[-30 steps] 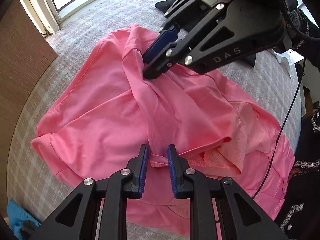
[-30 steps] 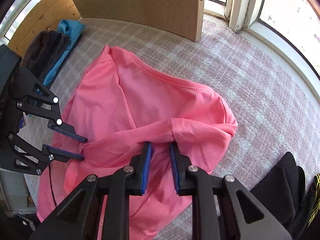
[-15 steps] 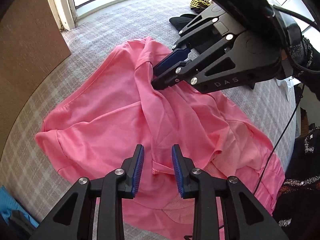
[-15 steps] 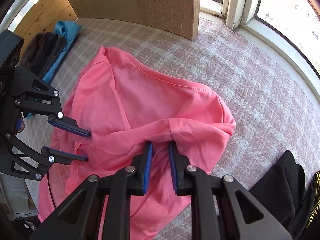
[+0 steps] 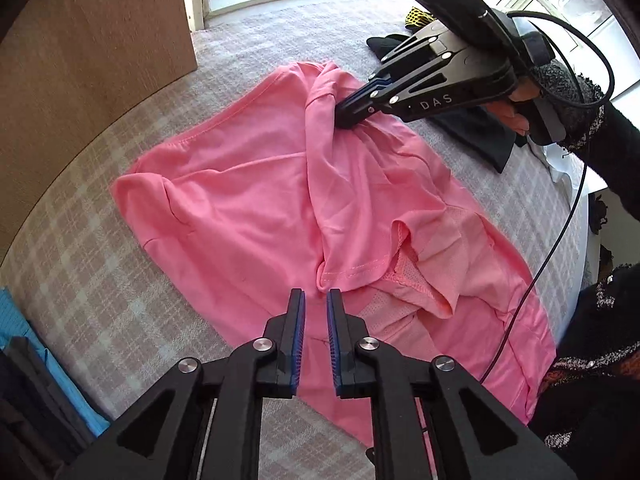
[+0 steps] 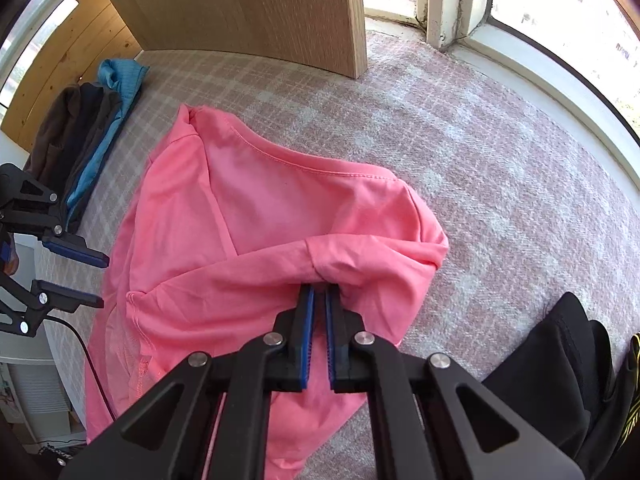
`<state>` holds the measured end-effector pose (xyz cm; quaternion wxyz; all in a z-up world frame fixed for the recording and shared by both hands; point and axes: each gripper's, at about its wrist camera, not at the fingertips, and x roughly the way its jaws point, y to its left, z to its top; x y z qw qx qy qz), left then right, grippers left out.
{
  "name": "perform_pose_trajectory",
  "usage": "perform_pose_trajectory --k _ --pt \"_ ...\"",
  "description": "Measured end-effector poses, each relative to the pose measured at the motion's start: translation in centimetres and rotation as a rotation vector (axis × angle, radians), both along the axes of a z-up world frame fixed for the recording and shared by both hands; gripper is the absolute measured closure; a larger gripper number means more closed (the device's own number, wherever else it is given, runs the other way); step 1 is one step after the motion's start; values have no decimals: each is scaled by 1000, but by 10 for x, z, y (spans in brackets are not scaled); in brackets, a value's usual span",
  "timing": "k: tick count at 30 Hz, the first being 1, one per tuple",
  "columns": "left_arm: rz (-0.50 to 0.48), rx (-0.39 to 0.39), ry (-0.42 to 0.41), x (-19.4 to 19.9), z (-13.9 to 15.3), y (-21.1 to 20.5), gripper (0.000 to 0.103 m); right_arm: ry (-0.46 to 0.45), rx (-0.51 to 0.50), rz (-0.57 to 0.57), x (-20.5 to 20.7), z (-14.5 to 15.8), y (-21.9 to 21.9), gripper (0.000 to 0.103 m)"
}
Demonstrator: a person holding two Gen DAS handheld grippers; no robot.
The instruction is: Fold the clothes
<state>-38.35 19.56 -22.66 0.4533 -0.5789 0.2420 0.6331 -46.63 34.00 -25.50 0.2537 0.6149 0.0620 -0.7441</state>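
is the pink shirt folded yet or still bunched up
Bunched, not folded: the pink shirt lies rumpled, one sleeve pulled across it, pinched in the right tongs. The left tongs are open, off the cloth.

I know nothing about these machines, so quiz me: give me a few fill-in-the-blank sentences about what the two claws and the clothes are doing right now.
1. The garment being folded, the shirt, is ____ in colour.
2. The right claw is shut on a ____ of the shirt's fabric.
3. The left claw is open and holds ____.
4. The pile of dark clothes lies ____ the shirt, not on it.

Missing words: pink; fold; nothing; beside
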Motion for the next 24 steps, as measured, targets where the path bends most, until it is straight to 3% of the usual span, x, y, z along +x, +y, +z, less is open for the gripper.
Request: perform_pose_trajectory --k 1,2,6,8,9,12,15,16,19,21,24 --pt "4 6 6 -2 0 7 67 2 7 -20 -2 2 4 94" --pt "-4 4 9 0 -3 14 64 0 0 -27 -4 5 8 93" --pt "-35 -14 26 6 -16 35 62 -6 -77 -48 -7 23 22 77" --pt "-48 -34 37 8 -20 38 76 0 -64 -10 -5 23 15 75" --pt "-55 -44 42 9 -22 39 98 9 -46 16 -3 22 10 74" --pt "-75 -74 58 12 -28 44 101 25 43 27 -4 5 -2 74" --pt "-45 -33 65 5 -14 41 100 55 59 -37 -11 -1 2 75" --pt "-12 -28 79 -2 -9 36 95 46 53 -48 -11 -2 4 75" --pt "73 -49 93 -16 -7 16 87 42 37 -40 -7 3 5 75" --pt "116 -50 86 -22 -4 3 87 49 20 -25 1 10 5 75" --pt "89 20 41 3 7 -4 82 39 -19 14 16 18 0 75"
